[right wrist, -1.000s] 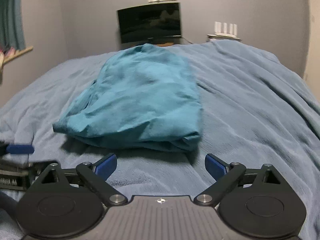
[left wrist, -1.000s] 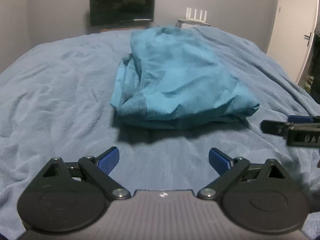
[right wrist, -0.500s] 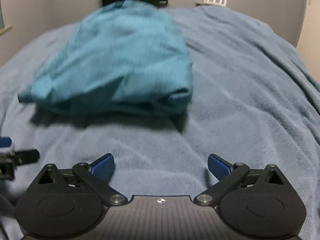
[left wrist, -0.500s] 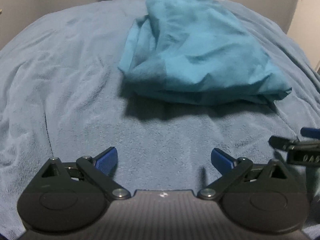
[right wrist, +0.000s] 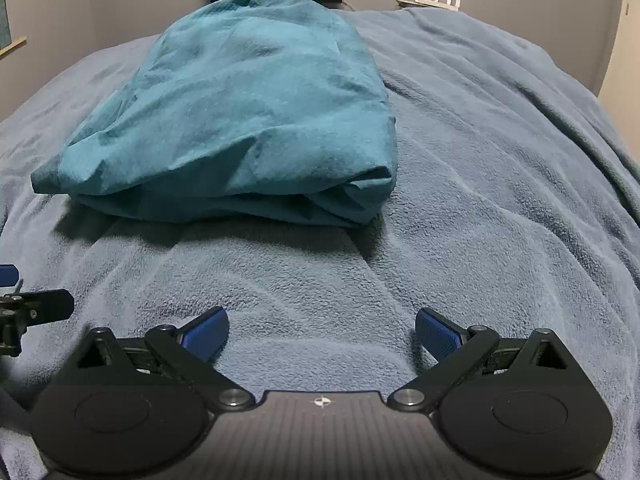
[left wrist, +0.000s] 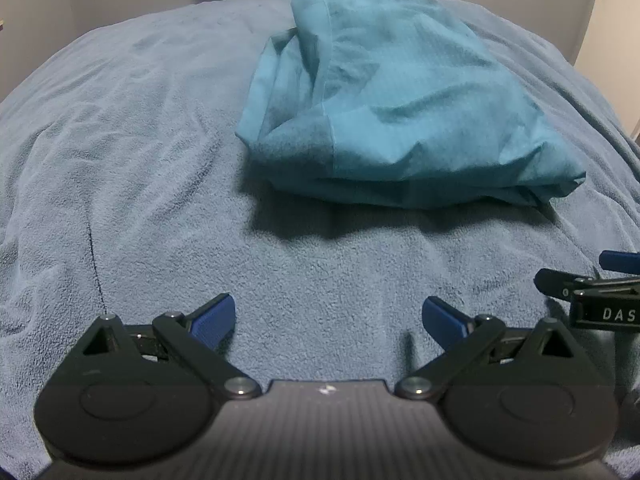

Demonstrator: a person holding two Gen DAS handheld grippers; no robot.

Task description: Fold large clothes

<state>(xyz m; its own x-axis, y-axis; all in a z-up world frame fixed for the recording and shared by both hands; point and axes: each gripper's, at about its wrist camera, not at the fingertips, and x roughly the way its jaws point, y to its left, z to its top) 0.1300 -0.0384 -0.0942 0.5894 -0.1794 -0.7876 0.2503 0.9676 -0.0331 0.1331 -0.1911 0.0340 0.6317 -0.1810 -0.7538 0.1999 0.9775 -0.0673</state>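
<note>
The folded teal garment (left wrist: 400, 120) lay on the blue blanket (left wrist: 140, 160), ahead of both grippers and apart from them. The left gripper (left wrist: 328, 316) and the right gripper (right wrist: 322, 330) hung spread wide, empty, low over the blanket. Compared with a second earlier, both had tilted downward and drawn nearer the garment.

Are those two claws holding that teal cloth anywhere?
No, nothing is held. The left claw and right claw are both open over the blue blanket, short of the folded teal garment.
</note>
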